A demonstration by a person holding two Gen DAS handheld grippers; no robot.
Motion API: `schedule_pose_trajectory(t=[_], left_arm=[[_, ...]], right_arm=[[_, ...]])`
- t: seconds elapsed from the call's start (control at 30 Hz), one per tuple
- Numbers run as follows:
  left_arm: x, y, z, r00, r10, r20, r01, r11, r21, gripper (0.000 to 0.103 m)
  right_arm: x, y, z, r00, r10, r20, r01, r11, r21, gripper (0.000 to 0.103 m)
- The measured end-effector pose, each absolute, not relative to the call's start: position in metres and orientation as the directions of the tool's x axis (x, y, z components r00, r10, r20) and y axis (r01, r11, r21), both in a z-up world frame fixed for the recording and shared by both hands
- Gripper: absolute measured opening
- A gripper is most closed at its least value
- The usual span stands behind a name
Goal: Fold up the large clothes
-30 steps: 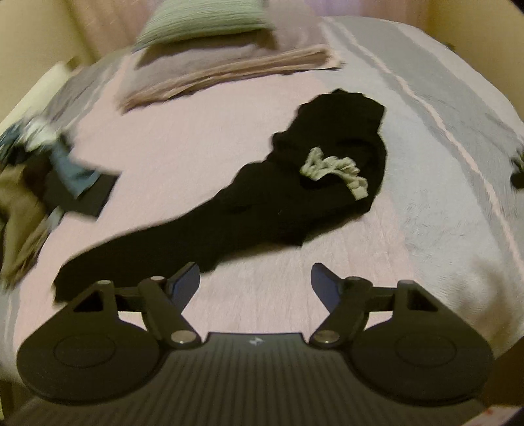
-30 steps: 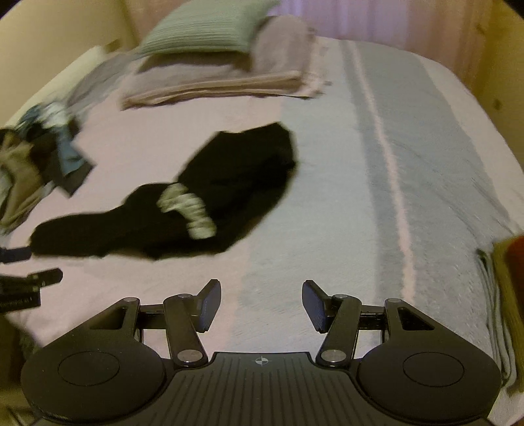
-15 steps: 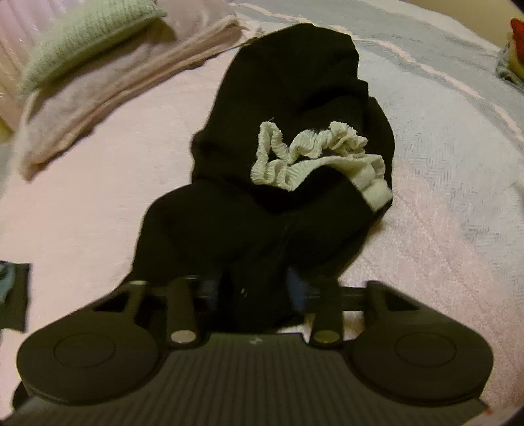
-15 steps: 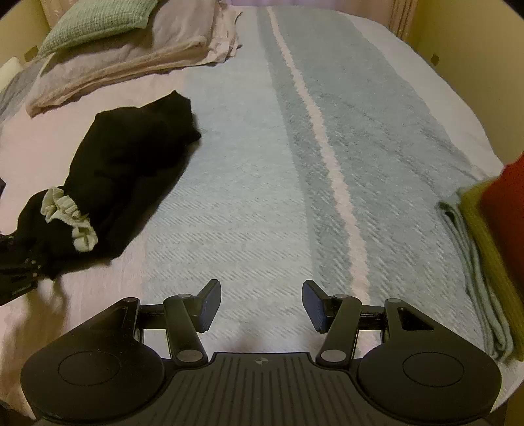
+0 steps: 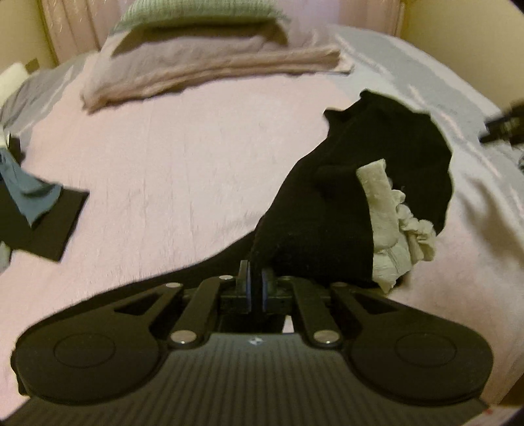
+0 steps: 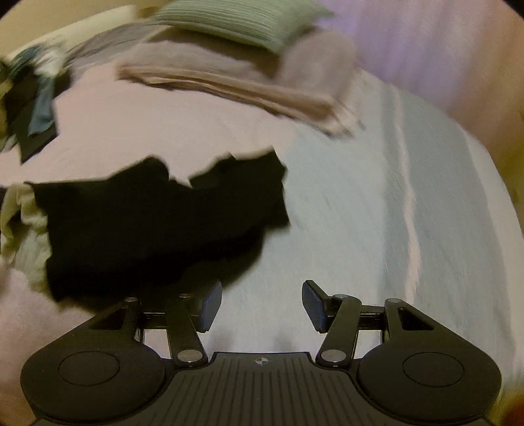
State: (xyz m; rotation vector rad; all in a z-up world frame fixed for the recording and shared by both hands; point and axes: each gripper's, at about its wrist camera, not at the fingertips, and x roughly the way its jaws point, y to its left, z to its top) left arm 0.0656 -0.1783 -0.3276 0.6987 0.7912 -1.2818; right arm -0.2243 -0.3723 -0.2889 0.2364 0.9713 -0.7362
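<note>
Left wrist view
Bed: a pink and grey-striped cover [image 5: 170,170] is seen spread across the bed, with walls and a curtain behind.
Head of bed: folded pinkish blankets [image 5: 209,65] are stacked there, topped by a green pillow [image 5: 196,13].
Black garment: it [image 5: 344,203] is seen crumpled right of centre on the pink part of the cover, with a pale ruffled band [image 5: 389,226] showing on its right side.
Left hand-held gripper: its [image 5: 256,288] blue pads are pressed together, and a bunched edge of the black garment is pinched between them and pulled up from the cover.
Left edge: a heap of other clothes [image 5: 29,203], blue and black, is seen lying on the cover.
Right edge: a dark, blurred part of the other gripper is glimpsed.

Right wrist view
Bed: the grey stripes [image 6: 409,196] are seen running up the right half; the picture is blurred.
Black garment: it [image 6: 157,226] is seen left of centre, with the pale band [image 6: 23,229] at its left end.
Right hand-held gripper: its [image 6: 262,306] fingers are spread wide with only bedcover between them; the garment's near edge lies just beyond the left finger [image 6: 209,308].
Far end: the blankets [image 6: 229,78], pillow [image 6: 242,23] and clothes heap [image 6: 36,108] are visible.
</note>
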Motion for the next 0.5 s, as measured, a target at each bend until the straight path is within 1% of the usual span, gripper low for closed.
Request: schedule_pose_trajectory(t=[0.1, 0.23, 0.3, 0.37, 0.43, 0.47, 0.5], left_arm=[[0.070, -0.188, -0.343, 0.086, -0.546, -0.834, 0.983, 0.184, -0.019, 0.006], [0.073, -0.193, -0.354, 0.089, -0.542, -0.836, 0.981, 0.191, -0.020, 0.012], [0.077, -0.190, -0.355, 0.084, -0.547, -0.833, 0.982, 0.187, -0.024, 0.013], [0.075, -0.188, -0.359, 0.082, -0.549, -0.832, 0.986, 0.164, -0.011, 0.014], [0.071, -0.190, -0.366, 0.070, -0.544, -0.836, 0.991, 0.137, -0.006, 0.019], [0.068, -0.190, -0.371, 0.065, -0.541, -0.839, 0.993, 0.120, 0.000, 0.020], [0.066, -0.190, -0.376, 0.065, -0.539, -0.840, 0.994, 0.106, 0.009, 0.020]], right_arm=[[-0.199, -0.390, -0.290, 0.406, -0.431, -0.806, 0.538, 0.826, -0.171, 0.052], [-0.169, -0.386, -0.302, 0.429, -0.387, -0.816, 0.212, 0.922, -0.325, 0.052], [-0.160, -0.384, -0.309, 0.449, -0.350, -0.822, 0.067, 0.931, -0.359, 0.052], [-0.152, -0.387, -0.319, 0.457, -0.299, -0.838, -0.022, 0.938, -0.346, 0.052], [-0.142, -0.388, -0.334, 0.437, -0.250, -0.864, -0.109, 0.939, -0.327, 0.052], [-0.136, -0.389, -0.343, 0.427, -0.236, -0.873, -0.144, 0.935, -0.323, 0.051], [-0.136, -0.387, -0.353, 0.420, -0.221, -0.880, -0.172, 0.933, -0.317, 0.043]])
